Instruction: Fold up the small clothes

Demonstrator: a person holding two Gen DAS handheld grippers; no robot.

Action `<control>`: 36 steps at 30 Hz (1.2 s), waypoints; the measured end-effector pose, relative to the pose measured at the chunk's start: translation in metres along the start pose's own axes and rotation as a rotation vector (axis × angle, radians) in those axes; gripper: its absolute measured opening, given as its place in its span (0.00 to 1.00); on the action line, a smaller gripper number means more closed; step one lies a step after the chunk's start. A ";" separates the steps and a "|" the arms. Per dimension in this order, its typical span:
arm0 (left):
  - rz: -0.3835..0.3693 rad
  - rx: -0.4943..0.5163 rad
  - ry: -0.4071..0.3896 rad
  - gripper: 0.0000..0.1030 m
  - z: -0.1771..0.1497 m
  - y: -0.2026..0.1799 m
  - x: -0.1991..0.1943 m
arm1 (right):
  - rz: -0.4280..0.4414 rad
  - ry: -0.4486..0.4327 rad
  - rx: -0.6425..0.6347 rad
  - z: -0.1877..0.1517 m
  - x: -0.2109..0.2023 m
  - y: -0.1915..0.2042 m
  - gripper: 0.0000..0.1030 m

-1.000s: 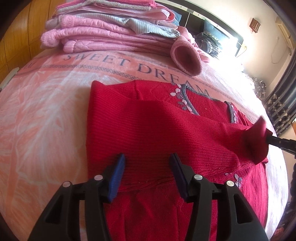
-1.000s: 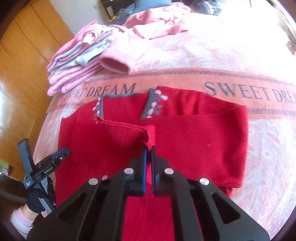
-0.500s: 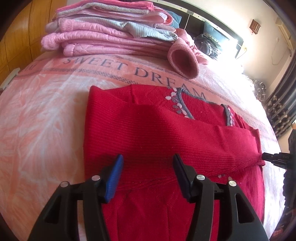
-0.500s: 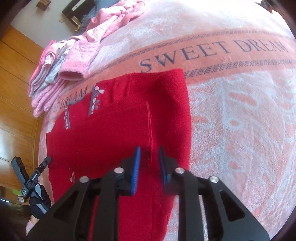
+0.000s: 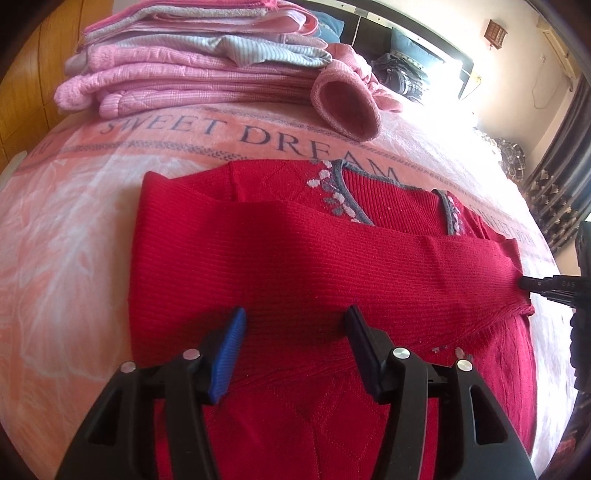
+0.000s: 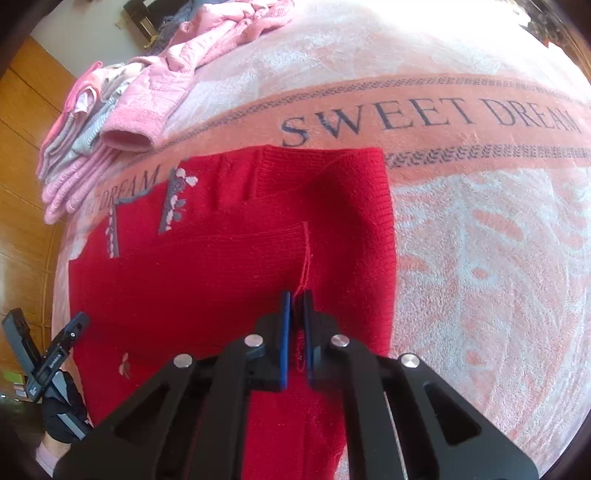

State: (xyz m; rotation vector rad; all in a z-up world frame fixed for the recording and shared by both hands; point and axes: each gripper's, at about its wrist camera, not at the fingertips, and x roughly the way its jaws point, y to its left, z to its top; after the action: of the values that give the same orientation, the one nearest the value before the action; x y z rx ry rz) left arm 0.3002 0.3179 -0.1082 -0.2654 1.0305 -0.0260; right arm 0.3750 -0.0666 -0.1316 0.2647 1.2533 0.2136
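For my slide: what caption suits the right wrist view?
Right tongs pinch the red sweater's folded sleeve cuff on a pink blanket.

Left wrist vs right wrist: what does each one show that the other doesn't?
Left wrist only: the left gripper open above the red sweater, a wall ornament, and the right gripper's tip at the sleeve cuff.

Right wrist only: the right gripper shut on the sleeve cuff, and a gloved hand holding the left gripper.

Both: the red sweater, folded pink clothes and the SWEET DREAM blanket.
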 end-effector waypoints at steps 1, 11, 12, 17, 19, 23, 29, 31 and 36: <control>-0.003 -0.003 0.003 0.55 0.000 0.001 0.001 | -0.001 0.005 0.004 -0.002 0.005 -0.002 0.04; -0.043 -0.017 0.087 0.55 -0.011 -0.003 -0.050 | 0.063 -0.061 -0.057 -0.026 -0.062 0.011 0.13; -0.057 0.000 0.111 0.55 -0.019 -0.003 -0.063 | 0.070 -0.049 -0.082 -0.038 -0.075 0.014 0.15; -0.051 -0.041 0.263 0.55 -0.087 0.026 -0.120 | 0.125 0.007 -0.139 -0.113 -0.129 0.021 0.25; -0.049 -0.070 0.323 0.55 -0.117 0.040 -0.134 | 0.141 0.038 -0.136 -0.145 -0.139 0.024 0.27; -0.064 -0.129 0.419 0.55 -0.166 0.056 -0.152 | 0.158 0.135 -0.127 -0.204 -0.145 0.028 0.28; -0.113 -0.164 0.490 0.55 -0.214 0.056 -0.156 | 0.146 0.226 -0.124 -0.263 -0.138 0.031 0.29; -0.113 -0.145 0.510 0.55 -0.225 0.053 -0.156 | 0.123 0.240 -0.160 -0.276 -0.136 0.034 0.29; -0.131 -0.139 0.488 0.56 -0.237 0.047 -0.160 | 0.108 0.262 -0.164 -0.294 -0.128 0.026 0.31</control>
State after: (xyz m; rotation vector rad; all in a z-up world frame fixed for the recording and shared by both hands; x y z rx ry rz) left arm 0.0112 0.3376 -0.0990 -0.4672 1.5014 -0.1438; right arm 0.0559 -0.0569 -0.0920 0.1659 1.4732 0.4534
